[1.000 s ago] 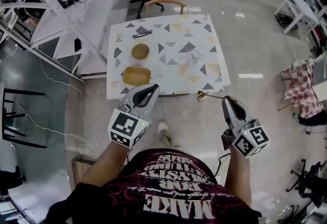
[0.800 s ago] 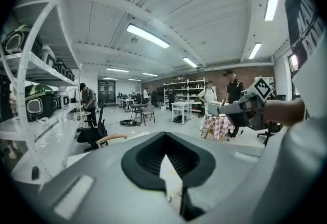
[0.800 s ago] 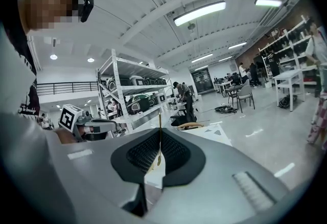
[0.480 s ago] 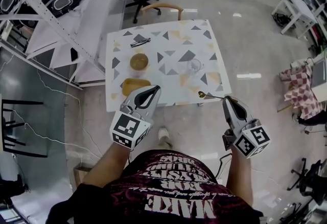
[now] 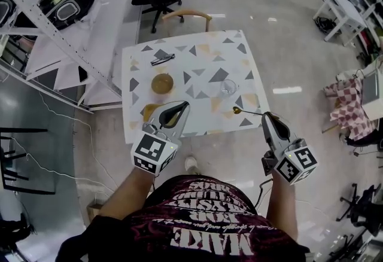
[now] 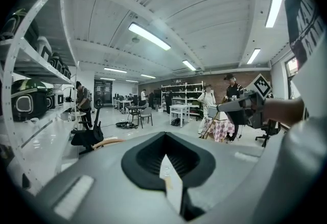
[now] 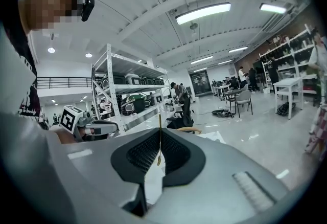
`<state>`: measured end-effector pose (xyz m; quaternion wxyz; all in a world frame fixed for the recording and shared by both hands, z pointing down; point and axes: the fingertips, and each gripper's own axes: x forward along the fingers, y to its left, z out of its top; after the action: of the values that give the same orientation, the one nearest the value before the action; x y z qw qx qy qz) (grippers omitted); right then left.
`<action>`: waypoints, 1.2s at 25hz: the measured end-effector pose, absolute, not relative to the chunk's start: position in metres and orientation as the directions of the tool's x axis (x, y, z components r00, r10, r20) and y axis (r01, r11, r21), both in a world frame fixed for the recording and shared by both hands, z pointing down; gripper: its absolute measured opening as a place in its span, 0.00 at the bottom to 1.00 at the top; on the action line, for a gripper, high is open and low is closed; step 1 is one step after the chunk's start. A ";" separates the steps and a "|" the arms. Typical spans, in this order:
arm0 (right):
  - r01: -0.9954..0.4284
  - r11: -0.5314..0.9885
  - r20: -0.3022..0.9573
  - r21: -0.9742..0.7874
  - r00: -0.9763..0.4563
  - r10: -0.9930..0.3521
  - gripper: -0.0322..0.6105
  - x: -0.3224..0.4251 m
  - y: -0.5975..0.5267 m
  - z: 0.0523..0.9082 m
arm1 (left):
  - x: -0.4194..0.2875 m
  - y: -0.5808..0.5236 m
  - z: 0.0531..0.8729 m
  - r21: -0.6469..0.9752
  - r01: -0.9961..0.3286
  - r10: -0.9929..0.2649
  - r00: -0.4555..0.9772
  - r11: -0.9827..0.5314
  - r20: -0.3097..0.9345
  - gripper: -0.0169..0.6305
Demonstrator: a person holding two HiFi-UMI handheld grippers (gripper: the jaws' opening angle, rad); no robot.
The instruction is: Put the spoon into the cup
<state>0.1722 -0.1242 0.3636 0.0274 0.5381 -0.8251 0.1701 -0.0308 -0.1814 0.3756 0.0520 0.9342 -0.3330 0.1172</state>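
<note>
A clear glass cup (image 5: 227, 87) stands on the right half of the triangle-patterned table (image 5: 197, 51). My right gripper (image 5: 267, 117) is shut on the handle of a gold spoon (image 5: 244, 111). The spoon's bowl points left over the table's front right edge, just in front of the cup. In the right gripper view the spoon (image 7: 159, 138) shows as a thin gold line between the closed jaws of the right gripper (image 7: 160, 130). My left gripper (image 5: 177, 109) hovers over the table's front left with its jaws together and nothing in them; it appears the same way in the left gripper view (image 6: 164, 134).
A brown bowl (image 5: 162, 83) and a yellow dish (image 5: 149, 111), partly hidden by the left gripper, sit on the table's left side. Black glasses (image 5: 163, 60) lie at the back left. A wooden chair (image 5: 187, 15) stands behind the table, and metal shelving (image 5: 54, 21) runs along the left.
Both grippers have come forward to the table. The spoon's bowl, which was off the front edge, is now over the tabletop near the cup.
</note>
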 end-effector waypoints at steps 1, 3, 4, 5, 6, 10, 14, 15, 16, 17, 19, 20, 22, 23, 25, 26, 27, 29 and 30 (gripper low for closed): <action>-0.898 0.363 0.229 -0.249 -0.419 -0.879 0.10 0.170 -0.128 0.363 | -0.033 -0.185 0.376 0.021 -0.633 -0.609 0.752 -0.774 0.254 0.03; -0.900 0.363 0.228 -0.243 -0.416 -0.880 0.10 0.167 -0.136 0.361 | -0.036 -0.193 0.377 0.023 -0.632 -0.607 0.753 -0.775 0.254 0.03; -0.901 0.362 0.225 -0.239 -0.415 -0.882 0.10 0.165 -0.140 0.359 | -0.038 -0.196 0.377 0.024 -0.631 -0.606 0.755 -0.776 0.253 0.03; -0.902 0.362 0.222 -0.236 -0.412 -0.884 0.10 0.163 -0.142 0.358 | -0.040 -0.199 0.377 0.024 -0.628 -0.604 0.757 -0.778 0.251 0.03; -0.903 0.360 0.218 -0.233 -0.410 -0.886 0.10 0.161 -0.144 0.356 | -0.042 -0.201 0.377 0.023 -0.625 -0.601 0.760 -0.780 0.248 0.03; -0.908 0.351 0.212 -0.230 -0.398 -0.892 0.10 0.156 -0.150 0.354 | -0.047 -0.210 0.374 0.019 -0.619 -0.597 0.766 -0.785 0.238 0.03; -0.911 0.343 0.220 -0.230 -0.392 -0.893 0.10 0.154 -0.152 0.352 | -0.050 -0.211 0.370 0.027 -0.616 -0.596 0.771 -0.787 0.227 0.03; -0.911 0.343 0.219 -0.227 -0.391 -0.894 0.10 0.154 -0.153 0.350 | -0.051 -0.211 0.370 0.028 -0.616 -0.595 0.772 -0.788 0.225 0.03; -0.912 0.345 0.217 -0.223 -0.391 -0.894 0.10 0.154 -0.154 0.348 | -0.051 -0.211 0.370 0.029 -0.615 -0.595 0.772 -0.788 0.224 0.03; -0.912 0.346 0.215 -0.219 -0.391 -0.895 0.10 0.153 -0.155 0.346 | -0.052 -0.211 0.370 0.031 -0.616 -0.595 0.772 -0.787 0.223 0.03; -0.913 0.347 0.214 -0.215 -0.390 -0.895 0.10 0.154 -0.156 0.345 | -0.052 -0.211 0.372 0.036 -0.616 -0.595 0.773 -0.787 0.222 0.03; -0.913 0.346 0.215 -0.214 -0.390 -0.895 0.10 0.155 -0.156 0.346 | -0.052 -0.211 0.373 0.037 -0.616 -0.594 0.772 -0.787 0.224 0.03; -0.913 0.346 0.214 -0.218 -0.390 -0.895 0.10 0.157 -0.157 0.348 | -0.051 -0.211 0.376 0.036 -0.618 -0.595 0.770 -0.785 0.230 0.03; -0.912 0.345 0.213 -0.220 -0.390 -0.896 0.10 0.159 -0.157 0.350 | -0.050 -0.212 0.377 0.036 -0.620 -0.597 0.768 -0.784 0.231 0.03; -0.911 0.344 0.212 -0.226 -0.390 -0.896 0.10 0.164 -0.160 0.353 | -0.046 -0.215 0.378 0.036 -0.623 -0.600 0.766 -0.782 0.231 0.03; -0.910 0.344 0.212 -0.230 -0.392 -0.895 0.10 0.166 -0.162 0.354 | -0.043 -0.216 0.378 0.036 -0.623 -0.600 0.766 -0.781 0.231 0.03; -0.908 0.347 0.212 -0.233 -0.396 -0.893 0.10 0.168 -0.164 0.356 | -0.040 -0.218 0.378 0.035 -0.624 -0.601 0.765 -0.781 0.231 0.03; -0.903 0.358 0.210 -0.238 -0.408 -0.889 0.10 0.171 -0.172 0.357 | -0.035 -0.224 0.378 0.029 -0.627 -0.605 0.762 -0.779 0.232 0.03; -0.900 0.363 0.209 -0.241 -0.414 -0.886 0.10 0.172 -0.177 0.358 | -0.033 -0.228 0.377 0.026 -0.629 -0.607 0.760 -0.777 0.234 0.03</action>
<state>0.1722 -0.1773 0.3577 0.0214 0.5410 -0.8254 0.1601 -0.0327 -0.2275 0.3771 0.0514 0.9366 -0.3298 0.1066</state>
